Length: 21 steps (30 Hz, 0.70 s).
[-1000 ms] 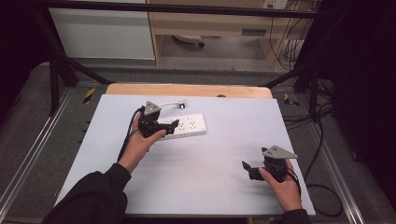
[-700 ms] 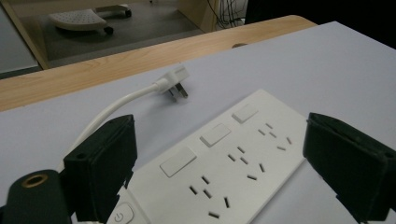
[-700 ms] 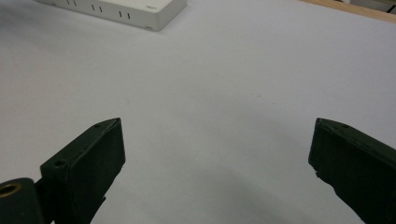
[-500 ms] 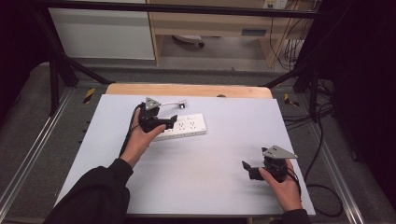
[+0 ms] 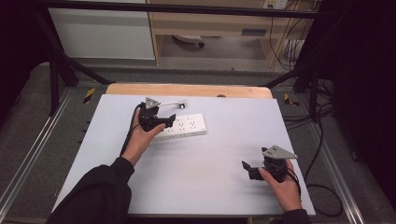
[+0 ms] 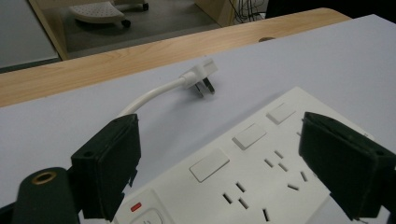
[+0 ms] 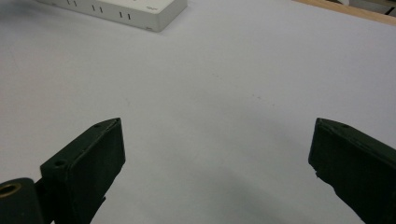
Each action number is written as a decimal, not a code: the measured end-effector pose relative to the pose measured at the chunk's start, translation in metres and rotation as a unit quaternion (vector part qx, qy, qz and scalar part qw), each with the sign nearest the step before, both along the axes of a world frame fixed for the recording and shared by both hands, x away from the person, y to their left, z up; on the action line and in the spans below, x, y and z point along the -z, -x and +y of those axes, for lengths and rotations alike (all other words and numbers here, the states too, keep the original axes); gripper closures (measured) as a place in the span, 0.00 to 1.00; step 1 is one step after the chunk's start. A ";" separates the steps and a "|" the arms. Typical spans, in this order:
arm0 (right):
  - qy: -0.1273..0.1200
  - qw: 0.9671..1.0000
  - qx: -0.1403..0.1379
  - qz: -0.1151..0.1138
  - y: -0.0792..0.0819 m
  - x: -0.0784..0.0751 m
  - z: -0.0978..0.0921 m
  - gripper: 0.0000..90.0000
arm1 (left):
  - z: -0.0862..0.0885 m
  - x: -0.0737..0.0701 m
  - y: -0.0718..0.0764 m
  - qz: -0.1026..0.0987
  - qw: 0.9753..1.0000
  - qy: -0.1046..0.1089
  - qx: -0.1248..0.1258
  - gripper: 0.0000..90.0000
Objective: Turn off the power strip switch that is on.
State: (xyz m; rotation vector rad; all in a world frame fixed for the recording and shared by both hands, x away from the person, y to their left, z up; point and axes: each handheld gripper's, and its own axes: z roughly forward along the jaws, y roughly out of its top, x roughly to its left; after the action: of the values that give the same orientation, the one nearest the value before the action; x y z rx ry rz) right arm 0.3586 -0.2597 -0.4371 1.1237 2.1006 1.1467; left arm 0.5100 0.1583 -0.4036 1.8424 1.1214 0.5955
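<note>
Power strip: a white power strip [image 5: 184,127] lies flat on the far-left part of the pale table [image 5: 224,186], its long axis running left to right across the table
Cord and plug: a short white cord curves from the strip's left end toward the far wooden edge, ending in a white plug [image 6: 201,77] that lies on the table with its prongs bare
Left claw: the left claw [image 6: 233,163] hovers over the strip's left end, jaws spread wide with nothing between them; seen along its jaws, the switches and sockets lie directly ahead and below, the plug beyond
Left hand: the forearm in a dark sleeve reaches forward from the near-left, wrist angled so the claw points right along the strip
Right claw: the right claw [image 5: 254,170] rests low at the near-right, jaws spread and empty, well apart from the strip
Nearer hand: the left, by far; my judgement is that any coming move on the strip falls to it
</note>
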 end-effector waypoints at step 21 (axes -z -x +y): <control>-0.002 1.000 -0.001 0.007 0.000 0.001 0.000 0.05 | 0.001 0.010 -0.009 0.017 1.000 -0.004 -0.008 0.37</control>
State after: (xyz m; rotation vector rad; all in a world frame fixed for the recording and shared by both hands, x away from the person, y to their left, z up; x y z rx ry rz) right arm 0.3586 -0.2597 -0.4377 1.1346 2.1129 1.1468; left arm 0.5190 0.1595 -0.4141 1.8586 1.1582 0.5805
